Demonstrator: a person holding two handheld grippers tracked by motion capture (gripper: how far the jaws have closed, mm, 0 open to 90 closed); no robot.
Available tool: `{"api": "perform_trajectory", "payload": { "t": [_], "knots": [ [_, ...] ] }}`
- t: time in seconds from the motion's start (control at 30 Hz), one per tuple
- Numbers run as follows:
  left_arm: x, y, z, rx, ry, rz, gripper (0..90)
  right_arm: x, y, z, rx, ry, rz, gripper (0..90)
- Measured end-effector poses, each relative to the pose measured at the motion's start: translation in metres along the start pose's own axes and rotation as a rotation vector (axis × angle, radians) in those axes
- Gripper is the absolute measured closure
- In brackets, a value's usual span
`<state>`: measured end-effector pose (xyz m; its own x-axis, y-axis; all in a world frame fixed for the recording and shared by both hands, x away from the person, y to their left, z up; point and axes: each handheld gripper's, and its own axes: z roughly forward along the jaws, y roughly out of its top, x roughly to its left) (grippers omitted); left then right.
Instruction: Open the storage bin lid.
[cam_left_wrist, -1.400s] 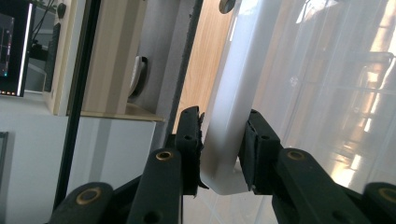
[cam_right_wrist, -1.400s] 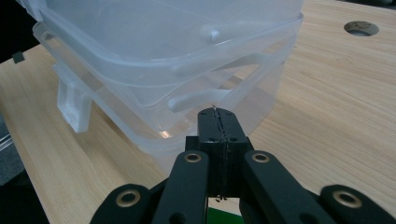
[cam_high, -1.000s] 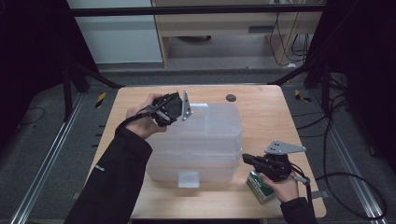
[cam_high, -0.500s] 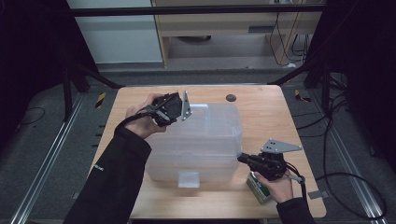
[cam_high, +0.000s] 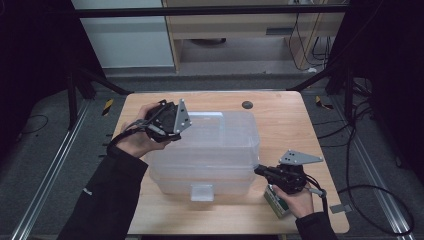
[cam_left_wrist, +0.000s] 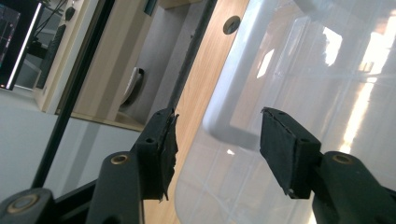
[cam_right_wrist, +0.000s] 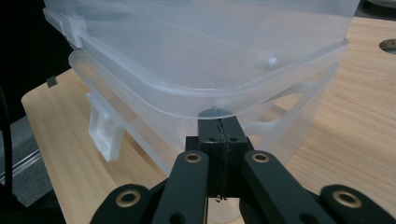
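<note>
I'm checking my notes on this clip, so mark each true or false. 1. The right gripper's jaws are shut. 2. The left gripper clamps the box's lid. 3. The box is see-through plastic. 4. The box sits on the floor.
1. True: the right gripper is shut, its tips at the box rim.
2. False: the left gripper has just been opening; its pads stand apart around the lid's edge.
3. True.
4. False: it sits on the table.
</note>
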<state>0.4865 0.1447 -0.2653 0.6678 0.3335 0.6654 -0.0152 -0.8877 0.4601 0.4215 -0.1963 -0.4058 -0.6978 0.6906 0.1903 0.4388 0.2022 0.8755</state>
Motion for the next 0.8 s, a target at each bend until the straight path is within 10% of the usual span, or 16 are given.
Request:
{"api": "perform_trajectory", "payload": {
  "t": [0.27, 0.5, 0.7, 0.8],
  "knots": [
    [0.004, -0.033, -0.021, -0.085, 0.003, -0.159, 40.9, 0.000, 0.000, 0.000, 0.001, -0.001, -0.001, 90.0],
    [0.006, -0.074, -0.038, -0.142, 0.073, -0.370, 42.0, 0.001, 0.000, 0.000, 0.002, -0.003, 0.003, 90.0],
    [0.006, -0.116, -0.053, -0.257, 0.176, -0.628, 44.7, 0.001, -0.001, 0.000, 0.002, -0.006, 0.001, 90.0],
    [0.005, -0.127, -0.057, -0.273, 0.189, -0.686, 46.7, 0.001, -0.001, 0.000, 0.003, -0.004, 0.002, 90.0]
  ]
}}
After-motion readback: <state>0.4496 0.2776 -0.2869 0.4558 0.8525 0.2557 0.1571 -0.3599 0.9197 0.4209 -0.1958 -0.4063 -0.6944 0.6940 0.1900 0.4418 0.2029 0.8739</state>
